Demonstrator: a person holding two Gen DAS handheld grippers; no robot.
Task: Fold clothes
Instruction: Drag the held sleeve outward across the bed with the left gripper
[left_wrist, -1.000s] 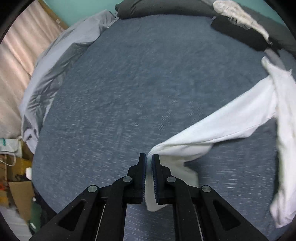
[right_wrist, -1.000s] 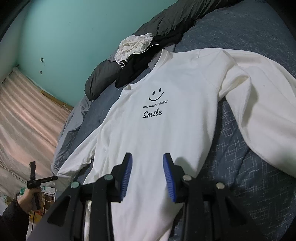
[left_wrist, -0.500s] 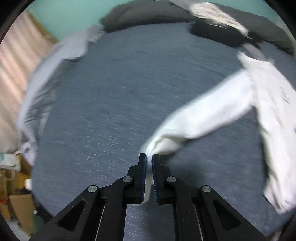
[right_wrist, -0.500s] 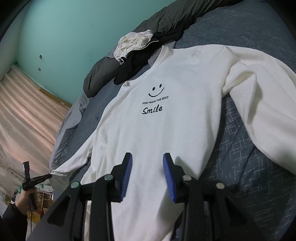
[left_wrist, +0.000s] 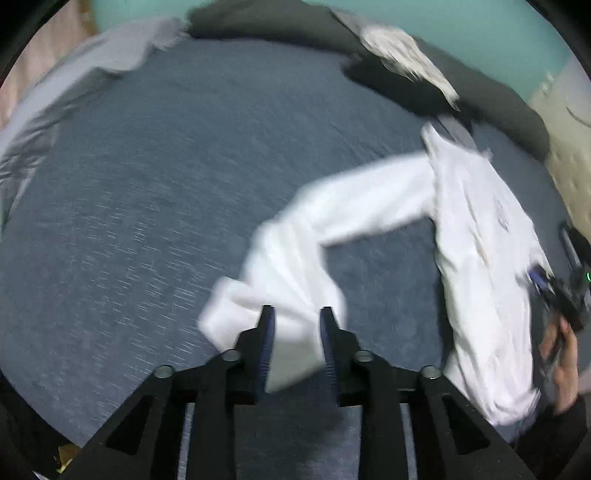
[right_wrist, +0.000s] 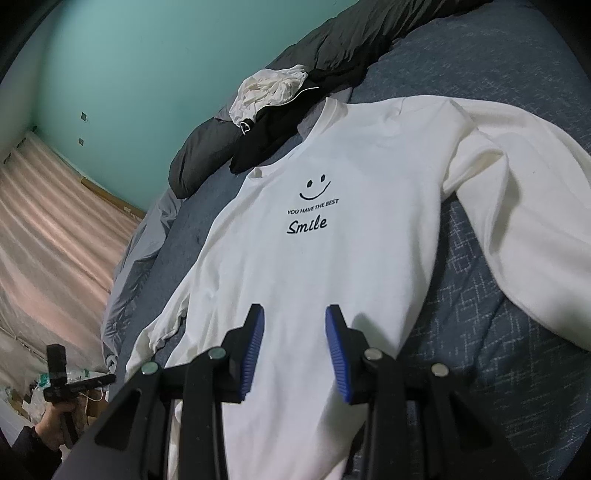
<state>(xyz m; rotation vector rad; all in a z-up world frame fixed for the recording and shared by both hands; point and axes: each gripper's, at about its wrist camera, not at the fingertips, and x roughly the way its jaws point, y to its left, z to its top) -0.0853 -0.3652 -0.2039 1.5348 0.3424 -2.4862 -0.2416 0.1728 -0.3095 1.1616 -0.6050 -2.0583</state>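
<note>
A white long-sleeved sweatshirt (right_wrist: 332, 258) with a smiley and "Smile" print lies face up on the blue-grey bed (right_wrist: 480, 369). In the left wrist view its body (left_wrist: 480, 240) is at the right, and its sleeve (left_wrist: 332, 206) bends toward my left gripper (left_wrist: 296, 310). That gripper's jaws are opening. The cuff lies loose between and below them, and the pads do not press on it. My right gripper (right_wrist: 294, 308) hovers open over the shirt's lower part with nothing between its fingers. The other sleeve (right_wrist: 535, 221) lies spread at the right.
A crumpled white garment (right_wrist: 269, 92) and a black one (right_wrist: 266, 140) lie on a dark duvet (right_wrist: 207, 155) at the head of the bed. A grey sheet (right_wrist: 140, 258) hangs off the left edge. Behind are a teal wall and a pink curtain (right_wrist: 44, 240).
My left gripper carried the sleeve cuff toward the shirt's body, then its jaws parted and let the cuff go. The sleeve now lies bent on the bed. The right gripper stayed put.
</note>
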